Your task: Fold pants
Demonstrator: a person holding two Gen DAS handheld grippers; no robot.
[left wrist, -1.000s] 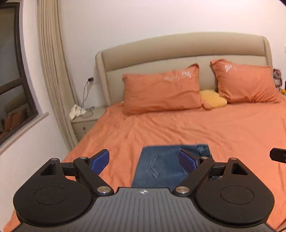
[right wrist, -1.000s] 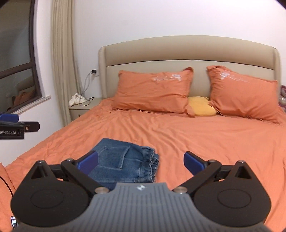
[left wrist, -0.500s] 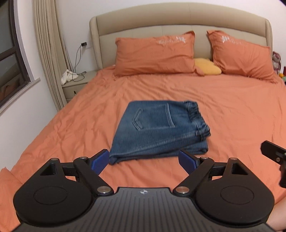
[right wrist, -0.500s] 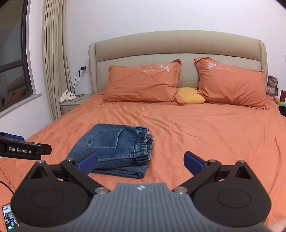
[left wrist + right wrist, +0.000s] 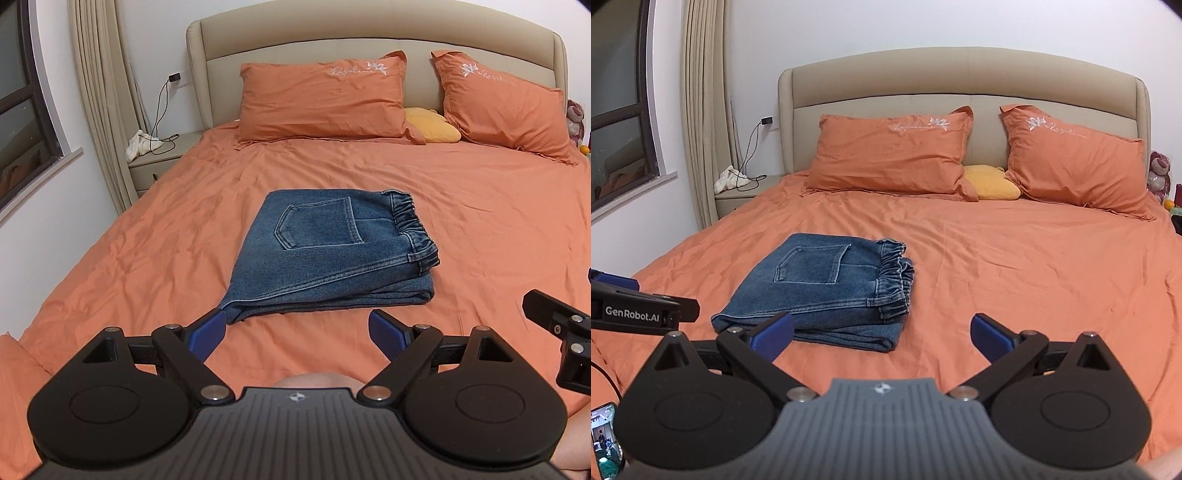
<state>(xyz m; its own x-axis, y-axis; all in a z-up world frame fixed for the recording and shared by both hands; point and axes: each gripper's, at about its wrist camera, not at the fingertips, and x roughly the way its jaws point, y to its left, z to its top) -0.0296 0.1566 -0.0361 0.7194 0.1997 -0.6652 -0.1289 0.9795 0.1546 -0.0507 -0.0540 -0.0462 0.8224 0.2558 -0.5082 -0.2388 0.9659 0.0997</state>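
Note:
The blue denim pants (image 5: 325, 251) lie folded into a compact stack on the orange bed, back pocket up, elastic waistband to the right. They also show in the right wrist view (image 5: 827, 291). My left gripper (image 5: 297, 334) is open and empty, held back from the near edge of the pants. My right gripper (image 5: 882, 334) is open and empty, to the right of the stack and nearer than it. Neither gripper touches the pants.
The orange sheet (image 5: 480, 221) covers the whole bed. Two orange pillows (image 5: 321, 99) and a yellow cushion (image 5: 432, 129) lie against the beige headboard. A nightstand (image 5: 159, 158) with a white cloth and cable stands at the left by the curtain.
Both grippers have drawn back and risen away from the folded pants, so the whole stack now shows in front of them. The pants have not moved.

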